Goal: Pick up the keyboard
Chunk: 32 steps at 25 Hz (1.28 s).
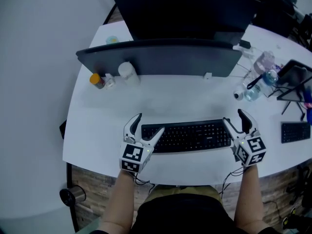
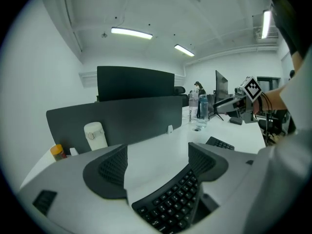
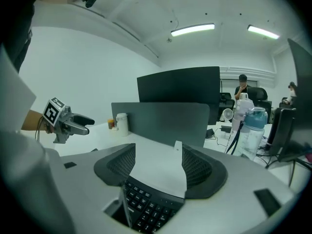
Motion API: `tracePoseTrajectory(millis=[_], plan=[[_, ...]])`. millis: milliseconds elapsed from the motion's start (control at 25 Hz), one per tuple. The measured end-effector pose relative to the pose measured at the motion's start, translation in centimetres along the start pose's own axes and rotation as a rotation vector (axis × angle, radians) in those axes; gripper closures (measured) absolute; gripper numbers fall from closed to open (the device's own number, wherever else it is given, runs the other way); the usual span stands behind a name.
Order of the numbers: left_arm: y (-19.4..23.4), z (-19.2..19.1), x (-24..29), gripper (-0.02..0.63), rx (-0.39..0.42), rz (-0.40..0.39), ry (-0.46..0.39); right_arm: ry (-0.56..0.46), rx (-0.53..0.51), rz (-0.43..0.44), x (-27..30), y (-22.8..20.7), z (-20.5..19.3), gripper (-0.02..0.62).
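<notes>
Keyboard: lay flat on the white worktop near its front edge, straight ahead of the person and between the two grippers; not yet lifted.
Left gripper: sat at the keyboard's left end with jaws spread wide, the end keys showing low between them; nothing clamped, and contact could not be told.
Right gripper: sat at the right end with jaws equally wide, keys showing low between them; nothing gripped.
Reason for placement: probably one gripper per end so that a long, thin board would rise level instead of tipping; jaws probably spread to take the board's edge.
Behind: a dark divider panel stood across the worktop, with a white container and an orange-capped jar at its left part.
Writing: only square markers on the gripper cubes; print on the keyboard and on a water bottle was too small to read.
</notes>
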<state>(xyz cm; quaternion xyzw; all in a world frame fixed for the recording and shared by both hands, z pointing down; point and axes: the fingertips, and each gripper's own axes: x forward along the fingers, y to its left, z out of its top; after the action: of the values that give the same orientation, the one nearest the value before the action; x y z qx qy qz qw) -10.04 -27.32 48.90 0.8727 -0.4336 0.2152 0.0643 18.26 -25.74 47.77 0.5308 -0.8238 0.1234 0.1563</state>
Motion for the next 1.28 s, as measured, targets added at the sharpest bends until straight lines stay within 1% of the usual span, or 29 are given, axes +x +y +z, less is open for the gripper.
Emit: tracePoseTrajectory(millis=[200,480,720,960,1040,1280], plan=[[0.6,-2.3,0.4,0.227,-0.045,0.0,0.06,0.04,0.018,-0.003,0.1,-1.2,-1.4,0.322],[-0.1,-6.0,1.2,0.216,-0.099,-0.03,0.164,0.142,0.082,0.008,0.7,-2.0,-5.9,0.323],[0.1,-8.0,1.2,0.213,-0.146,-0.03,0.216,0.213,0.122,0.009,1.0,-2.6,-9.0,0.322],[0.5,-11.0,1.0,0.209,-0.219,-0.029,0.297,0.266,0.168,0.01,1.2,-3.4,-11.6,0.322],[0.6,-11.7,0.9,0.209,-0.25,-0.021,0.314,0.288,0.187,0.011,1.3,-3.6,-12.6,0.322],[0.8,-13.8,0.9,0.209,-0.302,-0.023,0.36,0.343,0.241,0.016,1.7,-4.0,-15.2,0.322]])
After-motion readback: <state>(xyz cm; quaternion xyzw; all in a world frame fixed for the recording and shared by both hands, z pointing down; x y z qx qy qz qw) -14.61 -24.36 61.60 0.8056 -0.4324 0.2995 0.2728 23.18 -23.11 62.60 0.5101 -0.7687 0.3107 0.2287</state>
